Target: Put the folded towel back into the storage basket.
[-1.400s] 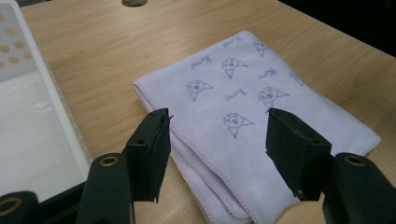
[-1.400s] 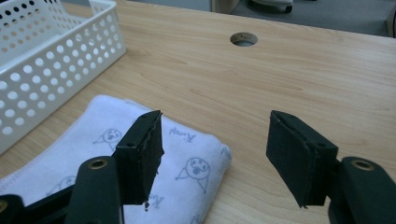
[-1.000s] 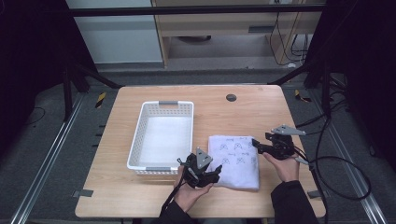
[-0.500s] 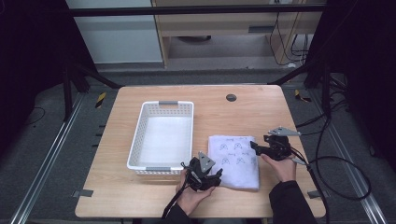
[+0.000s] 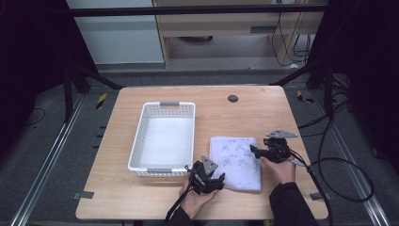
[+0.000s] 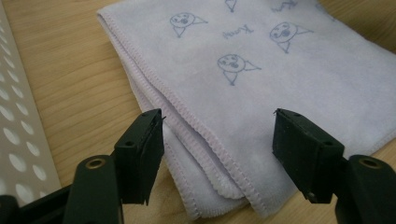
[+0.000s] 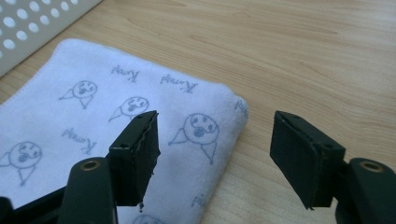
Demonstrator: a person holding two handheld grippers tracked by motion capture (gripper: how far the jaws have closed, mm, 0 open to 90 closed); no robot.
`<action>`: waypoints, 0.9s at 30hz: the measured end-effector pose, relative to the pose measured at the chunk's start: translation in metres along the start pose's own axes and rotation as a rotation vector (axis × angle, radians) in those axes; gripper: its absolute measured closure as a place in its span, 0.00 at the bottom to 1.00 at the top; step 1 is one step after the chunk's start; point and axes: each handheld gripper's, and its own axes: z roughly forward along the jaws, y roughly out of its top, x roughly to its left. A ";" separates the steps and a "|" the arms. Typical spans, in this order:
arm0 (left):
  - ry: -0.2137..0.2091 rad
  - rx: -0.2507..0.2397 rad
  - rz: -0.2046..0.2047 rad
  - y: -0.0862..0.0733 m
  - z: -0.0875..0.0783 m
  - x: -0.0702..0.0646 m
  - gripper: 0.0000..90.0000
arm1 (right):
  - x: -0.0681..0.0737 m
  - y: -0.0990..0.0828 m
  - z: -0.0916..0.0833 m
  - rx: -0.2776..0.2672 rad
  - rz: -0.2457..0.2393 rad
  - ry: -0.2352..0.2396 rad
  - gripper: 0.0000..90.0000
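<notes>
Lining up both grippers on folded towel (image 5: 236, 162) lying on worktop (image 5: 263, 117), jaws wide open, nothing gripped. Left gripper (image 6: 219, 154) straddles near corner, right gripper (image 7: 212, 154) far edge. Next, probably: lower, pinch layers.
</notes>
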 end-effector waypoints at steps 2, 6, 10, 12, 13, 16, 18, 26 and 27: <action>0.004 -0.002 -0.007 -0.001 0.001 0.000 0.34 | 0.001 -0.001 0.001 0.002 -0.003 0.003 0.35; -0.003 0.009 -0.029 -0.004 0.003 0.000 0.33 | 0.002 -0.002 0.003 0.010 -0.001 0.009 0.34; -0.011 0.014 -0.050 -0.008 0.006 0.001 0.32 | 0.004 -0.004 0.006 0.027 -0.007 0.010 0.35; -0.018 0.014 -0.062 -0.009 0.008 0.003 0.32 | 0.004 -0.005 0.008 0.037 -0.012 0.004 0.35; -0.021 0.011 -0.066 -0.010 0.008 0.003 0.31 | 0.004 -0.005 0.009 0.039 -0.009 0.007 0.36; -0.025 0.006 -0.075 -0.012 0.010 0.004 0.31 | 0.003 -0.007 0.012 0.047 -0.001 0.011 0.37; -0.028 0.002 -0.078 -0.013 0.011 0.003 0.31 | 0.002 -0.009 0.013 0.053 0.006 0.017 0.37; -0.037 0.004 -0.090 -0.015 0.014 0.003 0.32 | 0.002 -0.012 0.018 0.081 0.036 0.034 0.41; -0.037 0.008 -0.090 -0.015 0.014 0.004 0.32 | 0.003 -0.012 0.019 0.084 0.042 0.034 0.42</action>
